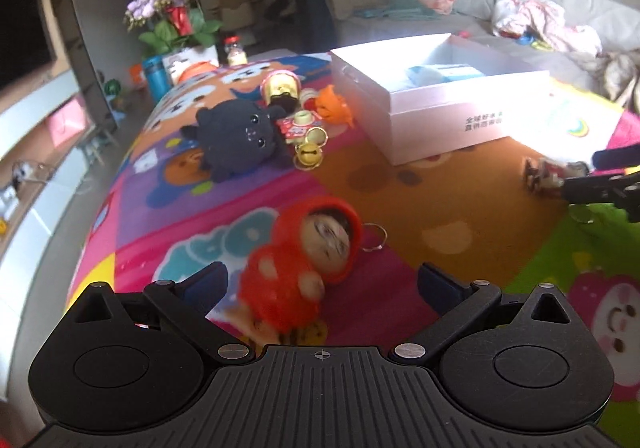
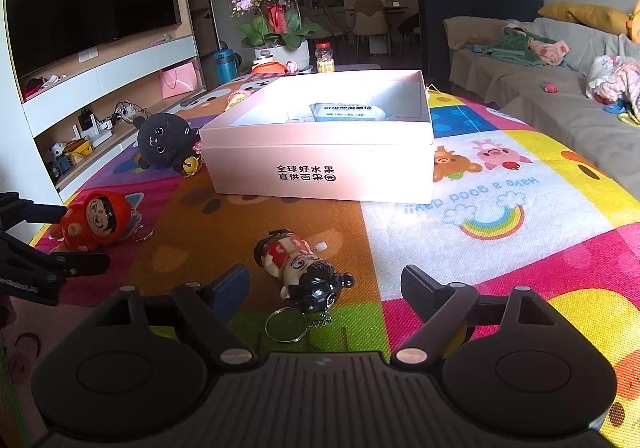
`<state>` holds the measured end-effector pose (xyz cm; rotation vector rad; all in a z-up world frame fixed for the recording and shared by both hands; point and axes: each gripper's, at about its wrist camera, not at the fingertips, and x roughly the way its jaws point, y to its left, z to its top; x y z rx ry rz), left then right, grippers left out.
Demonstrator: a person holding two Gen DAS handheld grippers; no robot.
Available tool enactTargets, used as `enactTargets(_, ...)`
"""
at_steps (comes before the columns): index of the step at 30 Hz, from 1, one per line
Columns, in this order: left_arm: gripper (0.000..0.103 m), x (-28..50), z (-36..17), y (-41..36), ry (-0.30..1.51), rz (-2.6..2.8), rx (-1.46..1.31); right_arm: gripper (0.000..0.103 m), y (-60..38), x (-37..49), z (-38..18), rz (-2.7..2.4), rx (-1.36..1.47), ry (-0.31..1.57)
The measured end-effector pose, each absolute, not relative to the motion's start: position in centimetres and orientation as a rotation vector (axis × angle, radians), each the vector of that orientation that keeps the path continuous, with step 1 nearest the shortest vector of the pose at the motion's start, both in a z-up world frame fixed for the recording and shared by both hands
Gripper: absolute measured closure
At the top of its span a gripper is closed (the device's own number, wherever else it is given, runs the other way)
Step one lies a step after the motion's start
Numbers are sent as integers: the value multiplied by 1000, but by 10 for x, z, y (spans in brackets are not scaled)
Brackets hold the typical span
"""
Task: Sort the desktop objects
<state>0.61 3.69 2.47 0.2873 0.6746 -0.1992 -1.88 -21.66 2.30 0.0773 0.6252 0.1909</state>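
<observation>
A red hooded doll keychain (image 1: 308,264) lies on the play mat between the wide-open fingers of my left gripper (image 1: 320,284); it also shows in the right wrist view (image 2: 98,221). A black-haired wind-up figure keychain (image 2: 302,268) lies between the open fingers of my right gripper (image 2: 324,288); it shows blurred in the left wrist view (image 1: 550,173). The pink open box (image 2: 320,159) stands behind, also in the left wrist view (image 1: 436,115), with a wipes pack (image 2: 348,112) inside. Both grippers are empty.
A black cat plush (image 1: 236,135), gold bells (image 1: 310,149), an orange toy (image 1: 334,107) and a gold-red toy (image 1: 280,87) lie left of the box. A flower pot (image 2: 280,27), a jar (image 2: 325,57) and a blue bottle (image 2: 226,65) stand at the far edge. A sofa (image 2: 560,87) is on the right.
</observation>
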Motion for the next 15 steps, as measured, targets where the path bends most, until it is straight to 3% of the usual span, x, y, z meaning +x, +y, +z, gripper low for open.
enactTargets(15, 3, 4, 19, 46, 751, -335, 64, 18, -211, -17, 22, 203, 45, 635)
